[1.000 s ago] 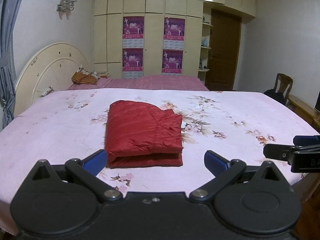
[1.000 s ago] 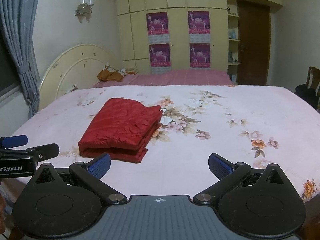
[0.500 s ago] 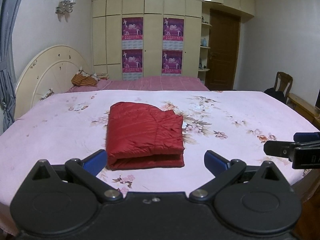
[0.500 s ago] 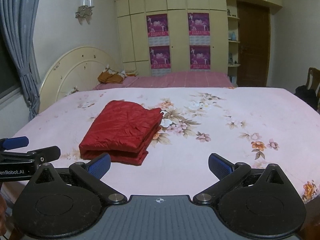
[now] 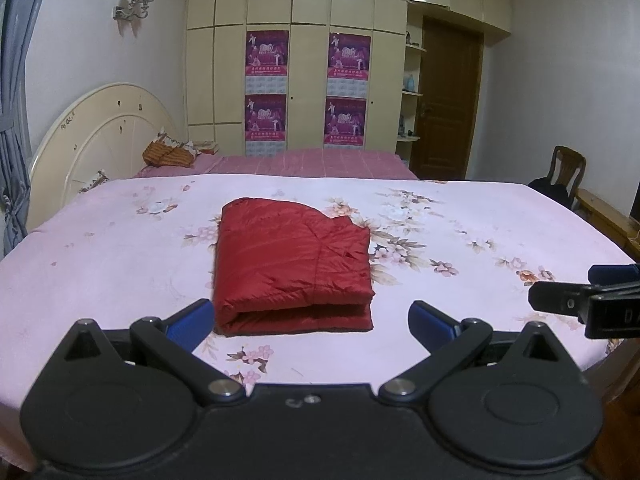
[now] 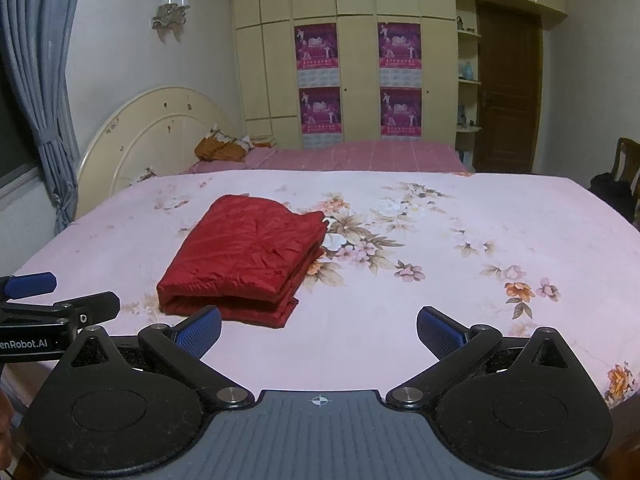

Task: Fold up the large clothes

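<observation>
A red quilted jacket [image 5: 292, 264] lies folded into a compact rectangle on the pink floral bedspread [image 5: 460, 240]; it also shows in the right wrist view [image 6: 244, 256]. My left gripper [image 5: 310, 320] is open and empty, held back at the near edge of the bed just in front of the jacket. My right gripper [image 6: 318, 330] is open and empty, near the bed's front edge to the right of the jacket. Each gripper shows at the edge of the other's view: the right one [image 5: 580, 300] and the left one [image 6: 52, 304].
A cream headboard [image 5: 96, 136] stands at the left. A second bed [image 5: 320, 160] lies behind, before a wardrobe [image 5: 304, 72] with posters. A wooden door [image 5: 448, 100] and a chair [image 5: 564, 176] are at the right. A grey curtain [image 6: 36, 92] hangs at the left.
Both grippers have drawn back and risen slightly from the bed. The jacket has not moved. Both stay open.
</observation>
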Available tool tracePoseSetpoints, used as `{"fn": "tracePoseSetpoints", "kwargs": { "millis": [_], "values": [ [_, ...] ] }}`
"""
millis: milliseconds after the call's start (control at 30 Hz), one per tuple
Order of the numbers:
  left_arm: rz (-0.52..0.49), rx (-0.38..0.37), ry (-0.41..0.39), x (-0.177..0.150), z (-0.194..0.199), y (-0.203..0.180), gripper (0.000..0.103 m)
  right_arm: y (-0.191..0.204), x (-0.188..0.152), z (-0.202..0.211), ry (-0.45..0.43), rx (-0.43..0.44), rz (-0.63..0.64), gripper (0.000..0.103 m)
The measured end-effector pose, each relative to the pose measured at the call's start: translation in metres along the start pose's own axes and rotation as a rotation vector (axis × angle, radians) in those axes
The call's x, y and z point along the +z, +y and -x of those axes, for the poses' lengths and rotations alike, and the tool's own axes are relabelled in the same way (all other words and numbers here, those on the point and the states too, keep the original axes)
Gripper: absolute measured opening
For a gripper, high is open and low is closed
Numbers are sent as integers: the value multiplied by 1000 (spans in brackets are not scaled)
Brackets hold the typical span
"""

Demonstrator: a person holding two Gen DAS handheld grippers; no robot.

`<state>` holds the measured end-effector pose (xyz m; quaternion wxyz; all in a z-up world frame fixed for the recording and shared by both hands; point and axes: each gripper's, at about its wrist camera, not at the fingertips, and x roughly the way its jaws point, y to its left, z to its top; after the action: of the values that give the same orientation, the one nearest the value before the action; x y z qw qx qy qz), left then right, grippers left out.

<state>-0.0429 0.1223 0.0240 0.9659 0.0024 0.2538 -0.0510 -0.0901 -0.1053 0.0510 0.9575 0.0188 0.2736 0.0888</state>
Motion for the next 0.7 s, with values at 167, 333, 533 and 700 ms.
{"fn": "tracePoseSetpoints", "kwargs": {
  "millis": [167,333,533,700],
  "values": [
    [1,0,2,0,-1,1,103,1,1,0,0,-5,4,103],
    [2,-1,1,1,-2,2,103,2,0,-2,7,-3,9,103],
    [3,-4,2,1,-3,3,103,3,1,-2,8,0,6,103],
    [0,-7,4,0,-5,3,103,1,3,-3,7,-1,2,103]
  ]
}}
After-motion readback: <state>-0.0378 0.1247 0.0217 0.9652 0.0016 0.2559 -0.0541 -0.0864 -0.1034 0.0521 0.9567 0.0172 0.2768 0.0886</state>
